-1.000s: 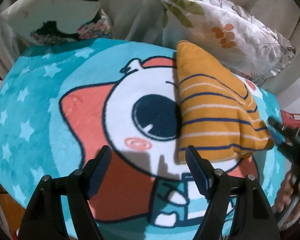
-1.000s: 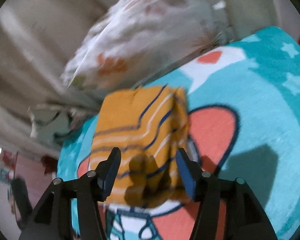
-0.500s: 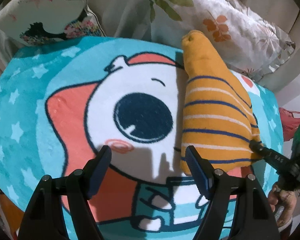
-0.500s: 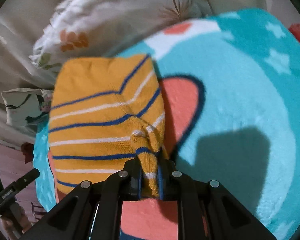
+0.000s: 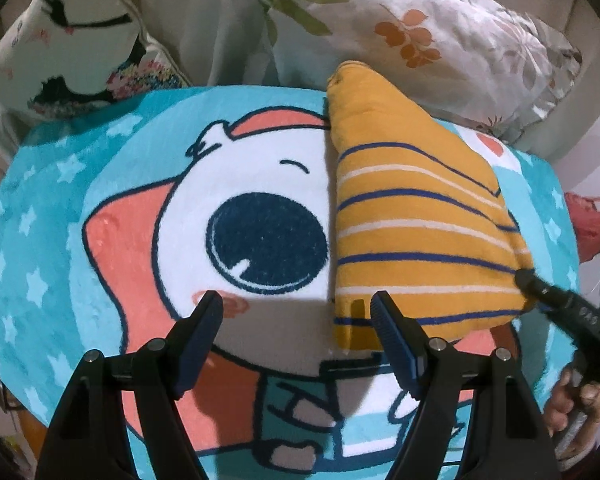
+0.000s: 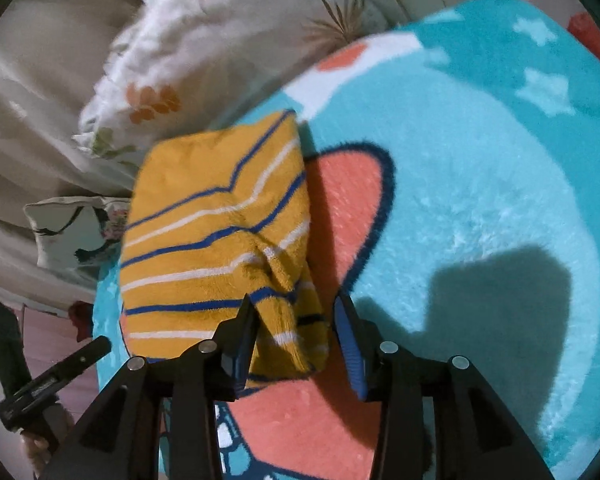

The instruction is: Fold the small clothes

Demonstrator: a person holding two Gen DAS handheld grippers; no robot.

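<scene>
item: striped garment, mustard yellow with navy and white bands, small, already doubled into a thick wedge. location: right of centre in the left wrist view, lying on the cartoon blanket; its narrow end points to the upper middle of the frame, touching the floral pillow. in the right wrist view it fills the centre left, one bunched corner reaching down to the lower middle.

item: right gripper. jaws have just been opening; the bunched corner of the garment sits between them, the left pad near or grazing the cloth, the right pad apart from it. not a grip. in the left wrist view its black tip shows at the right edge, touching the garment's lower right corner.

item: left gripper. jaws wide apart, nothing between them; hovers at lower centre, its right finger overlapping the garment's near edge in the picture, whether touching i cannot tell.

item: second pillow, bird print, upper left. a hand shows at lower right.

step in hand, as judged: letting go of a corner after laying a fold.

next move calls for: drawing the right jaws clear without dragging the cloth, then either pressing the bundle flat or taking the near edge with both grippers for another fold. the plush fabric looks springy and may lift open.
</scene>
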